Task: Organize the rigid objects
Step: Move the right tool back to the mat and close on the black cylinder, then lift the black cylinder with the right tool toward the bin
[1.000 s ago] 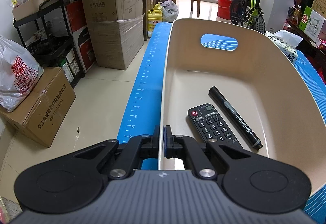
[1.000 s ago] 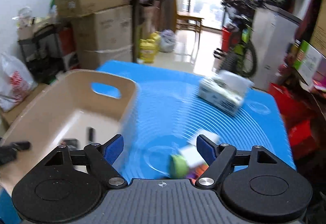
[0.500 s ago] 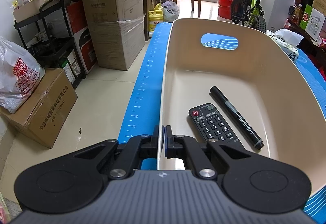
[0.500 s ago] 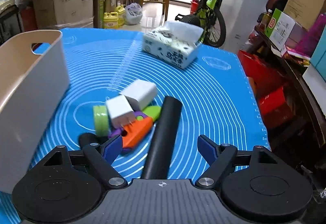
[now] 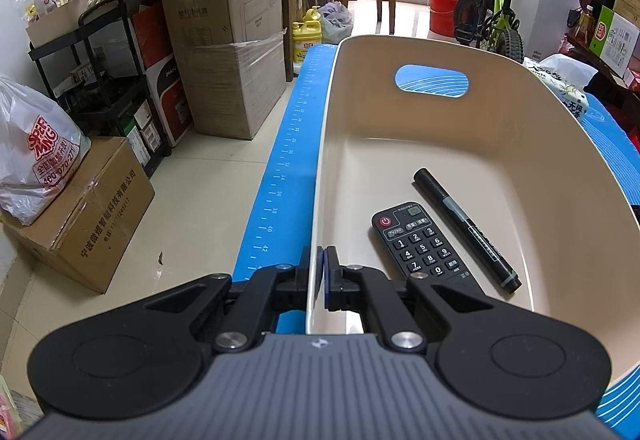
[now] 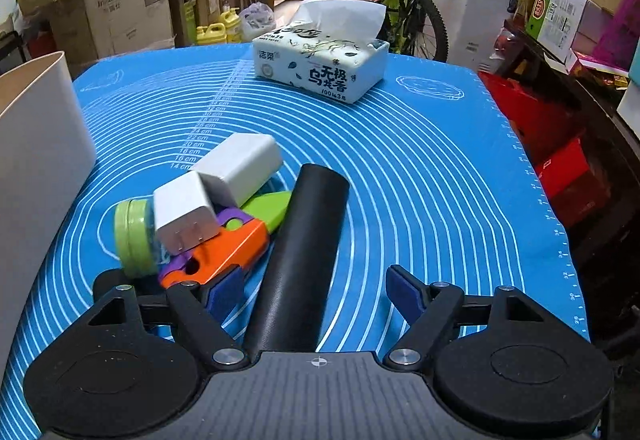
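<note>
On the blue mat, the right tool spreads wide around a black cylinder. The left tool pinches the beige bin wall.

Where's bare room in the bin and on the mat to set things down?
Bin: free floor from the handle end to the remote and marker. Mat: bare between the tissue box and black cylinder. Crowded around the chargers.

Left wrist view: close, low behind left tool, facing along beige plastic bin filling frame right. Right wrist view: low over blue silicone mat, facing forward. Shared: bin wall at frame left, white tissue pack, mat.
</note>
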The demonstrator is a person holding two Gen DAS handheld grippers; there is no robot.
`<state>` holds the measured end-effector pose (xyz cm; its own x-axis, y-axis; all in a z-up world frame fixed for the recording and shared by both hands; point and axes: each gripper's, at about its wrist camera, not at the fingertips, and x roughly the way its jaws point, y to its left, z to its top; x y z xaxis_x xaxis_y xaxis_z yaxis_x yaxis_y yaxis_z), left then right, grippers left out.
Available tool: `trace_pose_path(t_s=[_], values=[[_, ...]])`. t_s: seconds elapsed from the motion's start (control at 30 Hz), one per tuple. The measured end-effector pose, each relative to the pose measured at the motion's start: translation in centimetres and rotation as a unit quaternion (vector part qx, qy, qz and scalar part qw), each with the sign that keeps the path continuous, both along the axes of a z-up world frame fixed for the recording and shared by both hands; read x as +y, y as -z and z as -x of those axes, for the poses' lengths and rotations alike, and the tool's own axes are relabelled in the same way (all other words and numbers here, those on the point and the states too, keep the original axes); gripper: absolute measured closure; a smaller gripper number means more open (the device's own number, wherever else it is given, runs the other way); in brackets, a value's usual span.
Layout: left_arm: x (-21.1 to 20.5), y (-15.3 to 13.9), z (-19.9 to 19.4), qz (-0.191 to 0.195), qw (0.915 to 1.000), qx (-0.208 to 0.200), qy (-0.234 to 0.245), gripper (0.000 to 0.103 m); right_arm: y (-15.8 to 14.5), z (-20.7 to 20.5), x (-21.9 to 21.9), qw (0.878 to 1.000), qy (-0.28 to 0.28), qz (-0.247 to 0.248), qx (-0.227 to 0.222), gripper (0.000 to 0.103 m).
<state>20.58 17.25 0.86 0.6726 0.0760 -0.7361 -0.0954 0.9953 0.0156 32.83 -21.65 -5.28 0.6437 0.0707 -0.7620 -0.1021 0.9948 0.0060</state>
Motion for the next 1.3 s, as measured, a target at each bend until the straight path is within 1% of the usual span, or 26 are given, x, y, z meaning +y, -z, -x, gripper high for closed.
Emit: trace_pose_path(t_s=[0.13, 0.23, 0.3, 0.43, 0.5, 0.57, 0.63, 0.67, 0.9, 1.0, 1.2, 1.3], values=[[0.1, -0.1, 0.0, -0.004, 1.0000, 0.000, 0.000, 0.098, 0.4, -0.2, -0.5, 1.000, 0.001, -0.013, 0.004, 0.024], [0.0, -0.1, 0.0, -0.005, 1.0000, 0.000, 0.000, 0.097, 1.1, -0.4, -0.1, 1.000, -0.007, -0.003, 0.010, 0.027], [-0.1, -0.1, 0.0, -0.005, 1.0000, 0.000, -0.001, 0.097, 1.0, -0.4, 0.1, 1.000, -0.011, 0.005, 0.002, 0.027], [-0.1, 0.0, 0.0, -0.005, 1.0000, 0.000, -0.001, 0.097, 1.1, -0.5, 0.0, 1.000, -0.016, 0.000, 0.000, 0.029], [-0.2, 0.0, 0.0, -0.005, 1.0000, 0.000, -0.001, 0.097, 1.0, -0.4, 0.0, 1.000, -0.021, -0.001, -0.003, 0.033], [-0.2, 0.0, 0.0, -0.005, 1.0000, 0.000, -0.001, 0.097, 0.9, -0.3, 0.2, 0.999, -0.032, -0.004, -0.005, 0.046], [-0.2, 0.0, 0.0, -0.005, 1.0000, 0.000, -0.001, 0.097, 0.8, -0.2, 0.5, 0.999, -0.039, -0.005, -0.006, 0.050], [-0.2, 0.0, 0.0, -0.005, 1.0000, 0.000, -0.001, 0.097, 0.8, -0.1, 0.6, 0.999, -0.040, -0.005, -0.005, 0.054], [-0.2, 0.0, 0.0, -0.006, 1.0000, 0.000, -0.001, 0.097, 0.7, -0.1, 0.1, 0.999, -0.020, -0.031, -0.003, 0.057], [-0.2, 0.0, 0.0, -0.006, 1.0000, 0.000, -0.001, 0.097, 0.7, 0.1, -0.1, 0.999, -0.018, -0.035, -0.004, 0.058], [-0.2, 0.0, 0.1, -0.006, 1.0000, 0.000, -0.001, 0.097, -0.1, 0.6, -0.4, 0.999, -0.013, -0.041, -0.018, 0.068], [-0.2, 0.0, 0.1, -0.007, 1.0000, 0.000, -0.001, 0.097, -0.7, 0.7, -0.6, 0.999, -0.012, -0.033, -0.019, 0.074]])
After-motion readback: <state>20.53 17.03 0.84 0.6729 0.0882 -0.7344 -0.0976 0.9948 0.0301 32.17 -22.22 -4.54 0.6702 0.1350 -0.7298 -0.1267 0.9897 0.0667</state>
